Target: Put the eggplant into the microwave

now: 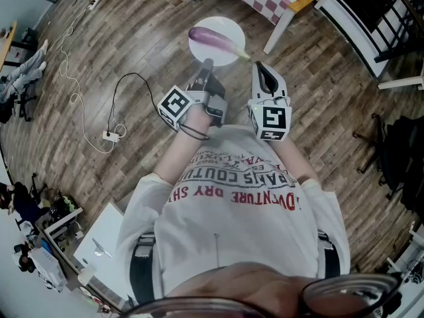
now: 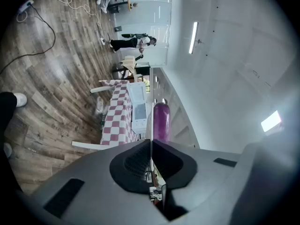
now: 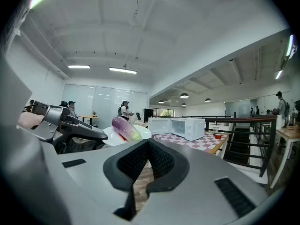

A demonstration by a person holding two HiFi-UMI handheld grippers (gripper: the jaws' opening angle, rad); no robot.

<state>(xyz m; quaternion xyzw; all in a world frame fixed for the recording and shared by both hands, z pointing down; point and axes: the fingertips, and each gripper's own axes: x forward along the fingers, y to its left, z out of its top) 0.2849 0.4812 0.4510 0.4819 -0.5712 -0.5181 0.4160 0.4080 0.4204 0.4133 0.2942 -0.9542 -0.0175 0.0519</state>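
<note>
The left gripper (image 1: 207,66) is clamping its closed jaws on what seems the rim of a round white plate (image 1: 230,24), which is carrying the long purple eggplant (image 1: 215,40). The right gripper (image 1: 262,71) is hovering alongside, jaws together, empty.

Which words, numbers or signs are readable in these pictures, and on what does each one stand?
"ADVENTURE DRY SH", upside down, on the person's T-shirt.
"PARIS COUTUR", upside down, same T-shirt, line above.
T-shirt's top line: too creased to read.
Marker cubes: patterns, no letters.
Nothing readable on plate, microwave.
</note>
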